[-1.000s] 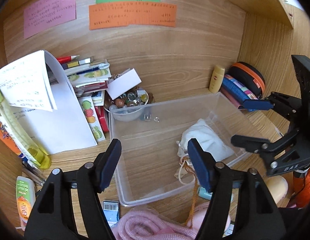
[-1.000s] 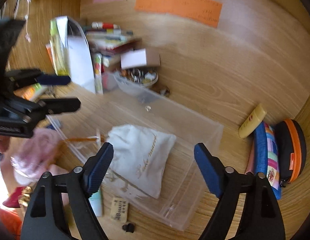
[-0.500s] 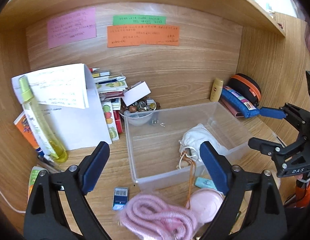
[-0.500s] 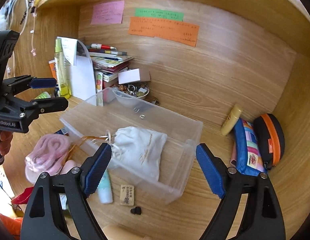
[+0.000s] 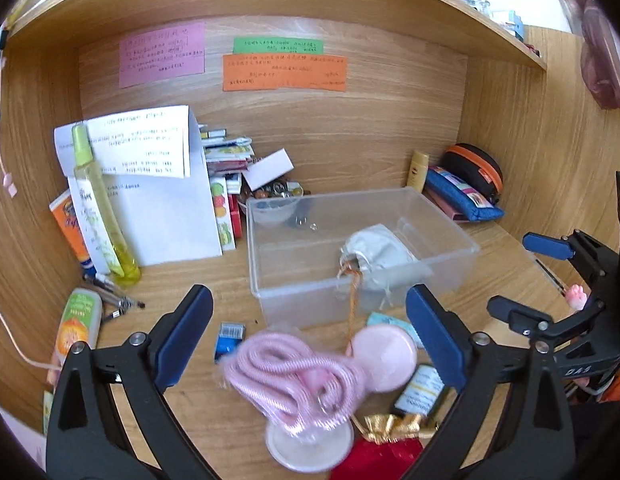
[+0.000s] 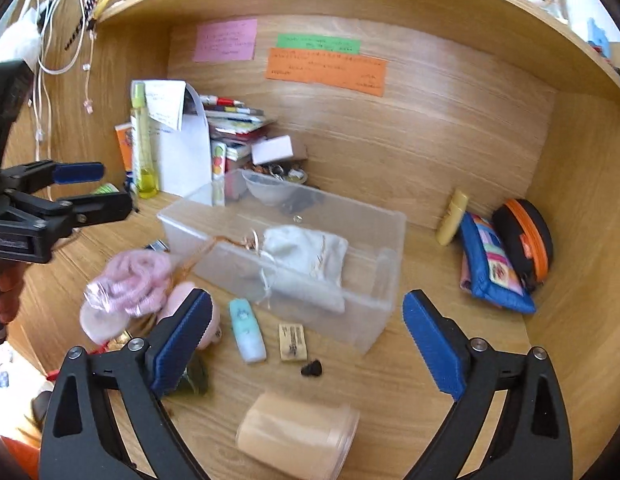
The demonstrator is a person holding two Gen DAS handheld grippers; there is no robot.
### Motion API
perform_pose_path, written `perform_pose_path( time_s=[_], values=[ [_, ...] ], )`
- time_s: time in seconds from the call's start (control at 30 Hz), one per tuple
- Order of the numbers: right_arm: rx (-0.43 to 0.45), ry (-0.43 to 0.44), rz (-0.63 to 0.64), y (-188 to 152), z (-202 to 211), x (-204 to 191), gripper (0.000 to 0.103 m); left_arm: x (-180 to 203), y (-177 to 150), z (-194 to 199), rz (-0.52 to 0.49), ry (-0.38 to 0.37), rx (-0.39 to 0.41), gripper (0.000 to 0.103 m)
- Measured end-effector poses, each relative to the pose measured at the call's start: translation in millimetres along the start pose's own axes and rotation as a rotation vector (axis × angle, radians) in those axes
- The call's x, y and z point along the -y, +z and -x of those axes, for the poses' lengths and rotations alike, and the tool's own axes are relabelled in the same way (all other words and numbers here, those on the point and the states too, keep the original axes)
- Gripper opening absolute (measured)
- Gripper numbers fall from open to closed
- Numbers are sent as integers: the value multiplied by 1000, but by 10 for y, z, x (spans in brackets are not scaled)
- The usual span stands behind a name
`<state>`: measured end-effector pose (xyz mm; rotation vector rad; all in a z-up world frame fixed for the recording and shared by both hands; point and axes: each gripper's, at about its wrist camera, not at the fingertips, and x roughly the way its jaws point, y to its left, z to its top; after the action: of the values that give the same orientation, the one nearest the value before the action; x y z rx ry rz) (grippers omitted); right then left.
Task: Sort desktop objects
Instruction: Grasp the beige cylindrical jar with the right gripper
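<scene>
A: Pulled back from the clear plastic box (image 5: 362, 256) since a second ago; more of the desk (image 5: 230, 280) and its front clutter in view now. Wider apart than before, too, on both sides.

B: Left hand-held gripper (image 5: 310, 340)?

A: Opening, jaws spread wide, nothing pressed between the pads. Hanging over the pink coiled cord (image 5: 294, 376) and the round pink case (image 5: 384, 360), not touching either.

B: And the right hand-held gripper (image 6: 308, 344)?

A: Also opening, empty. Below it on the desk: a pale blue tube (image 6: 247, 334), a small tan packet (image 6: 293, 342), a tiny black piece (image 6: 312, 368). Nearer the camera, a beige cylinder (image 6: 298, 436) lying on its side.

B: In the box?

A: Just a white drawstring pouch (image 6: 306, 256), toward the right end, with an orange cord (image 5: 353, 300) trailing over the front wall down to the desk.

B: Outside it?

A: Behind the left rear corner, a bowl of small trinkets (image 5: 276, 196) beside a stack of booklets (image 5: 226, 152). Left of that, a yellow spray bottle (image 5: 98, 208) leaning against folded white paper (image 5: 158, 200). At the right rear, a small yellow bottle (image 5: 417, 170), a blue pencil pouch (image 5: 462, 196) and a black case with an orange zip (image 5: 476, 166), close together. On the back wall, pink, green and orange notes (image 5: 284, 72).
</scene>
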<state>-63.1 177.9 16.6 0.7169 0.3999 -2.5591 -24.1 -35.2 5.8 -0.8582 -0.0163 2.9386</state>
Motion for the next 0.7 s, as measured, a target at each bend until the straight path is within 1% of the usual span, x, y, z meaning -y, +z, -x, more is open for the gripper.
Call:
perform_pose_path(
  time_s=[0.13,0.33,0.4,0.47,0.57,0.7],
  values=[
    [-10,-75,-14,-176,21,-67,96,72,-146,18,-6,7,-7,98],
    [-33,-107,-30,-364,70,-65,96,107,-331,-27,8,5,-38,98],
    [-34,-167,-38,-423,93,-50,96,97,-374,-30,18,2,-45,98],
    [-46,-190,-54,-479,109,-6,96,72,-400,-35,32,-4,-50,98],
    [-70,-164,-88,-557,113,43,96,30,-439,-54,54,-7,-63,98],
    [-99,-124,-101,-623,71,13,96,-26,-497,-93,84,-9,-83,98]
  ],
)
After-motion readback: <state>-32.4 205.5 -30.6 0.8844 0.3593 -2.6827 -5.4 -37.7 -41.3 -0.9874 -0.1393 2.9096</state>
